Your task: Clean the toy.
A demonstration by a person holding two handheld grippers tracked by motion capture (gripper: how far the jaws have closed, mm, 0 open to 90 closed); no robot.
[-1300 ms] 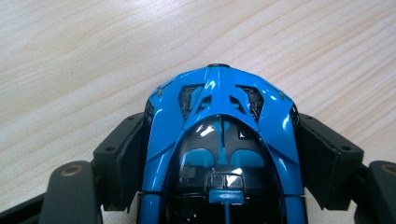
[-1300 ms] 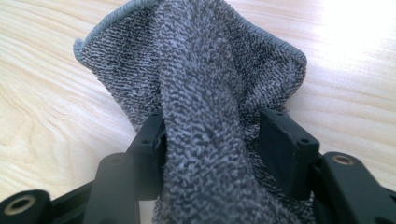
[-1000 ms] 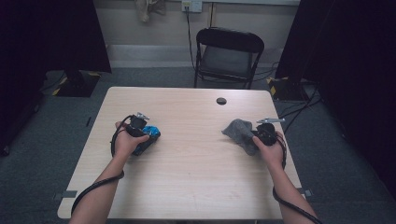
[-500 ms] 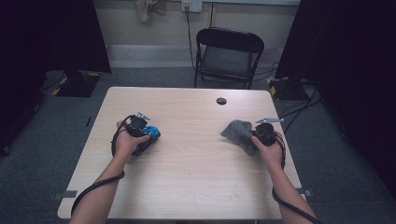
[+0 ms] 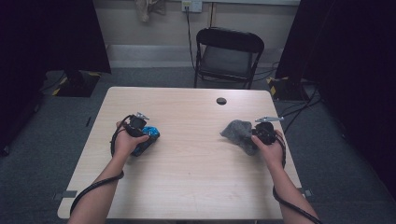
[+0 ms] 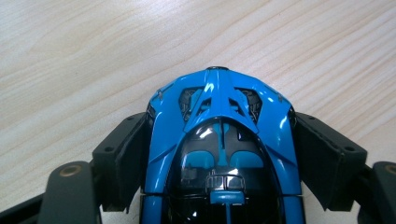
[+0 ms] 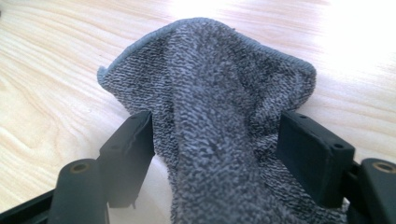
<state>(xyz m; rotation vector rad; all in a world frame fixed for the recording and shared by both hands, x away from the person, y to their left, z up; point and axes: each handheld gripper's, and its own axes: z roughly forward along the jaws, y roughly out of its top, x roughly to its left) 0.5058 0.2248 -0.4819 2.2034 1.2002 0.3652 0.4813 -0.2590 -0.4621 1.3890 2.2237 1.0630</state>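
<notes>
Jaws of the left gripper [image 6: 219,154] stand on either side of a blue toy car [image 6: 219,140], their black pads pressed against its flanks, so the tool is clamped on the car. In the left gripper view the car's glossy blue body and dark canopy sit between the jaws above the pale wood of the table [image 6: 70,51]. From the high view the left gripper [image 5: 140,130] and the car [image 5: 148,136] are at the left half of the table [image 5: 196,172], in the person's left hand [image 5: 125,142]. The right gripper [image 7: 215,158] has a grey cloth [image 7: 210,116] bunched up between its jaws; these have just been opening, and in the right gripper view the pads stand apart with the cloth slack between them, though whether the cloth still touches the pads cannot be told. In the high view the right gripper [image 5: 262,133] sits at the right side of the table in the right hand [image 5: 273,149], with the cloth [image 5: 239,133] lying on the wood just to its left. A small dark round hole [image 5: 221,101] marks the table near its far edge, and a black folding chair [image 5: 228,56] stands beyond it on the grey floor.
</notes>
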